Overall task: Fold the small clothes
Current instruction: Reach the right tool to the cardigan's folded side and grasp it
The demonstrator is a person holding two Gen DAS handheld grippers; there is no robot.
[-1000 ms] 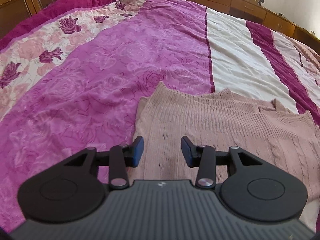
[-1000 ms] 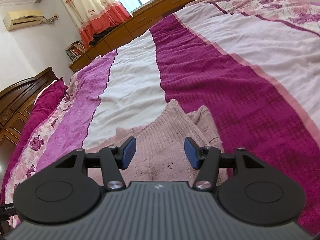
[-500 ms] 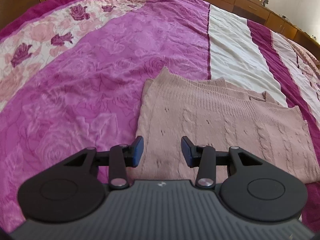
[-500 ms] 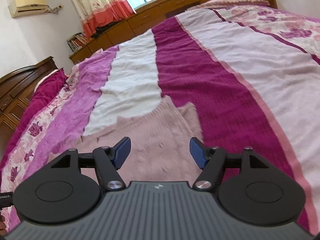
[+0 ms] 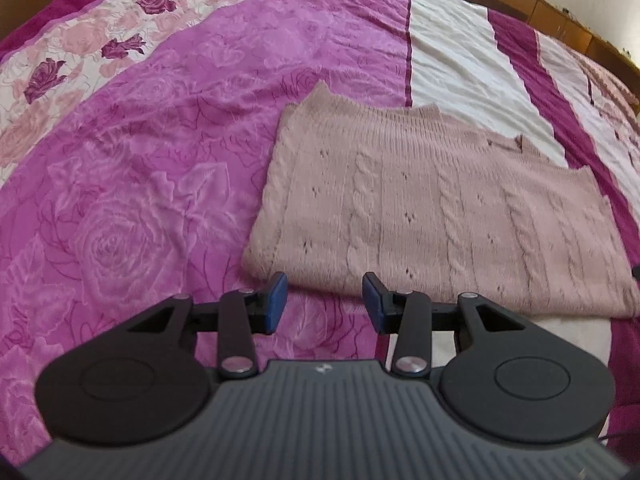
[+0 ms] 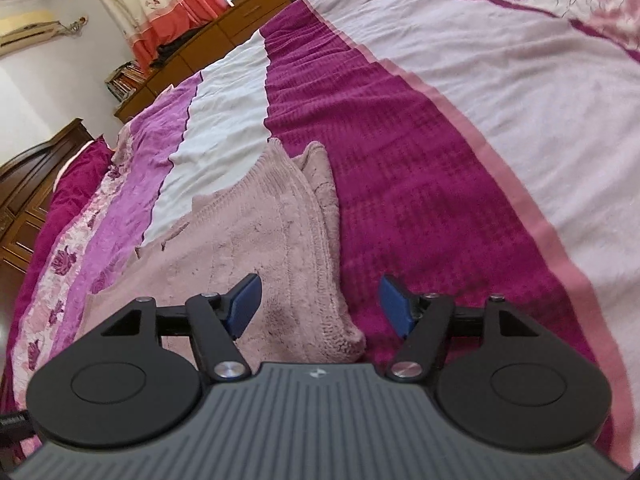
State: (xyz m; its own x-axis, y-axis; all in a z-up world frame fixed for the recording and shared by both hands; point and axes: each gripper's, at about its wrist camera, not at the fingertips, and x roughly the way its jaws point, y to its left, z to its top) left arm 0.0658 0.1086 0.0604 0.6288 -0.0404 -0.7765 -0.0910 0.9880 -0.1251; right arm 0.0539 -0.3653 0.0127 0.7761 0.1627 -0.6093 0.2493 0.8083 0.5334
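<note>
A folded dusty-pink cable-knit sweater (image 5: 432, 216) lies flat on the bed. In the left wrist view my left gripper (image 5: 324, 304) hovers at the sweater's near left edge, open, with only bedspread and the knit hem showing between its blue pads. In the right wrist view the same sweater (image 6: 256, 248) stretches away to the left. My right gripper (image 6: 320, 306) is open wide over its near right corner; the knit lies under the gap and the pads do not press on it.
The bed carries a striped bedspread (image 5: 140, 184) of magenta, floral pink, white and dark maroon bands. Wooden cabinets (image 6: 240, 28) and a curtained window (image 6: 160, 4) stand beyond the far side. A dark wooden headboard (image 6: 36, 172) is at the left.
Both grippers have pulled back toward the sweater's near edge, so more of it shows ahead. The right gripper's jaws have spread wider. The left jaws kept their gap.
</note>
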